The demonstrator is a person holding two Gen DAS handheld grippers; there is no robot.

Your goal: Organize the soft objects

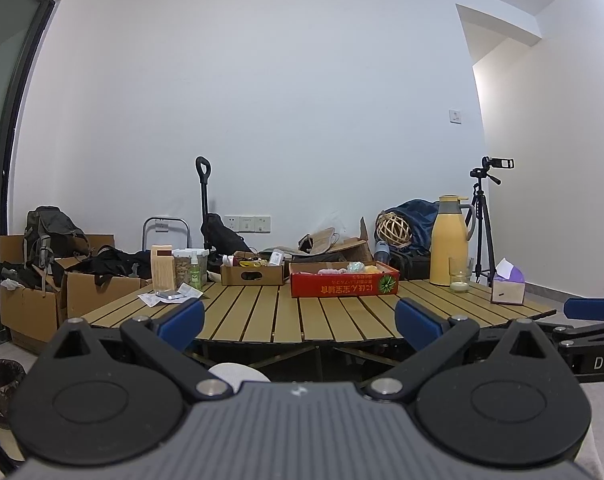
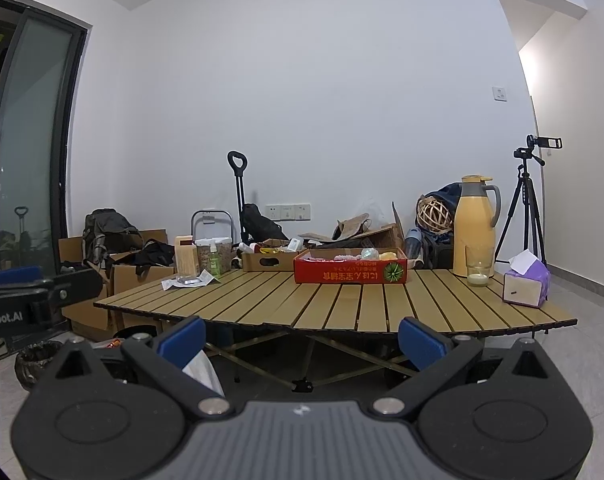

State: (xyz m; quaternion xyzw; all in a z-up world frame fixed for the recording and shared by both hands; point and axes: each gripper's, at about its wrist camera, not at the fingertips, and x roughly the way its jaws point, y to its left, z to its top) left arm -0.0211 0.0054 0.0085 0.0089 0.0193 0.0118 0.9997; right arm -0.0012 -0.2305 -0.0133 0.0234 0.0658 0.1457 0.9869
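- Left gripper (image 1: 300,322): jaws spread wide, nothing held.
- Right gripper (image 2: 302,338): likewise.
- Soft items (image 1: 352,268): seen in red box (image 1: 344,285), well ahead of both jaws; no further sorting judged started.

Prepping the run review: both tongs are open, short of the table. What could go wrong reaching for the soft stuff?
1. The soft objects sit low inside the red box; its near wall may catch the right tongs.
2. The glass and yellow jug stand just right of the box, so a wide swing could topple them.
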